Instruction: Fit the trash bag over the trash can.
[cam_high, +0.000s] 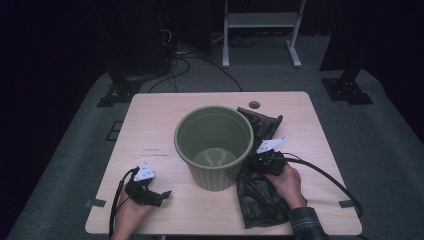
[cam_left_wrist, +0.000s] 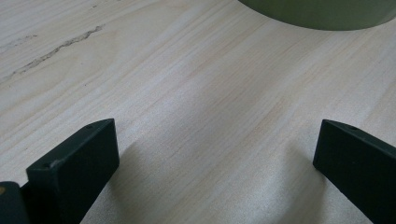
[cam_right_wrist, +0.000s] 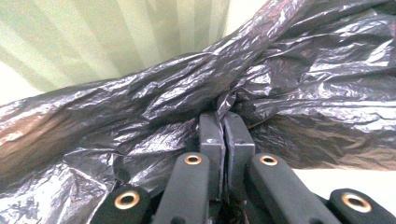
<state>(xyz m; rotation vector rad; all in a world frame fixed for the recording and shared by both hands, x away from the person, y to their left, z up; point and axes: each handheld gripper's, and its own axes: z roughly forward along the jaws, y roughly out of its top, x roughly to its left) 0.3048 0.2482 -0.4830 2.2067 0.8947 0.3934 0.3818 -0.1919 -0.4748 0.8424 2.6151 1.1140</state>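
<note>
Left gripper (cam_high: 161, 194): rests idle on the counter (cam_high: 160, 115), fingers wide, nothing between them. Green ribbed waste bin (cam_high: 214, 145): upright mid-counter, unlined, likely awaiting its liner. Black bin bag (cam_right_wrist: 280, 93): crumpled, touching the bin's right side. Right gripper (cam_right_wrist: 225, 122): fingers pinched on a bag fold, presumably for lifting.

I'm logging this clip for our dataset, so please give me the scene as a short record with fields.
surface: light wooden table
main item: green ribbed bin, upright, open top, nothing in it
second item: black plastic bag, crumpled, lying on the table at the bin's right side
right gripper: jaws closed, pinching a fold of the bag next to the bin
left gripper: jaws wide apart over bare table, holding nothing, bin's base just ahead
bag in bin: not yet
</note>
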